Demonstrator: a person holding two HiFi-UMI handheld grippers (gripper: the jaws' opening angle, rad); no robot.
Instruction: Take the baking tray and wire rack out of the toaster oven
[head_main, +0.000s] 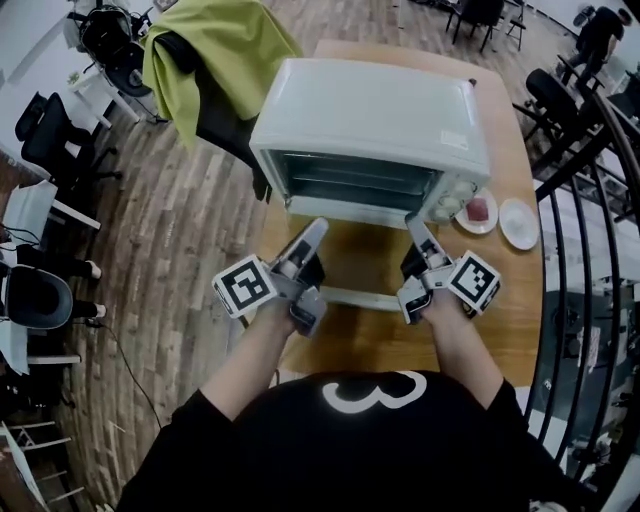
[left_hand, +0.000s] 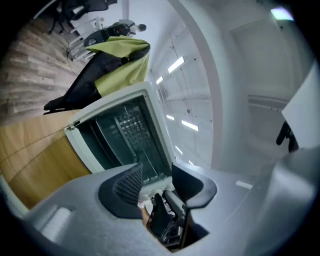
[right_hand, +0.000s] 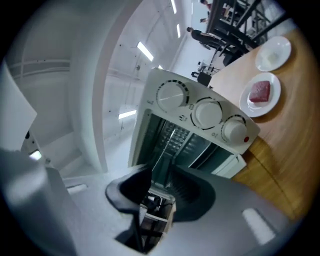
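The toaster oven (head_main: 370, 130) gapes toward the near edge of the table (head_main: 510, 300). Its lowered door (head_main: 350, 297) lies flat in front and bars a low approach. Bare table flanks the door. A filled plate (head_main: 478, 230) and an empty plate (head_main: 518, 222) crowd the right edge, and a draped chair (head_main: 215, 60) stands off the left edge.

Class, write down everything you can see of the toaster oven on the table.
The toaster oven is a white, boxy metal-looking appliance standing upright on the wooden table. Its door hangs open, folded down toward the person. Three white knobs sit in a row beside the opening, one marked red. A wire grid shows inside.
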